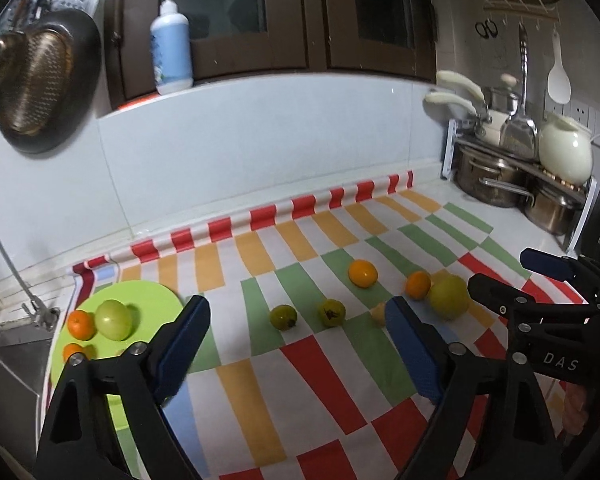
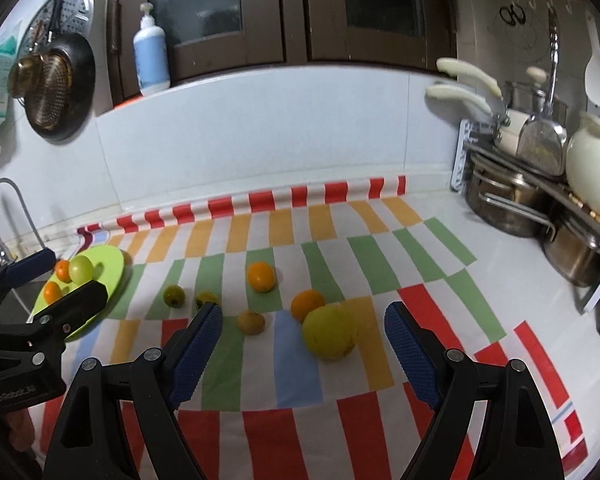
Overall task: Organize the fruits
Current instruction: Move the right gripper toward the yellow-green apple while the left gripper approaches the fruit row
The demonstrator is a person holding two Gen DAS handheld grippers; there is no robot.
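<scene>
Both our claws, left [image 1: 296,344] and right [image 2: 304,344], gape wide and empty over the striped bench [image 2: 260,420]. Loose fruit lies ahead: yellow apple [image 2: 329,333], oranges [image 2: 261,276], small green ones [image 1: 283,317]. Sorted fruit sits on the green plate [image 1: 156,300], far left.

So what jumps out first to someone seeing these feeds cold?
The bright striped red, orange and green cloth covering the counter, with loose fruit scattered mid-cloth, the large yellow-green round fruit nearest the open right gripper. At far left, a lime green round plate already holds fruit, by the open left gripper.
</scene>
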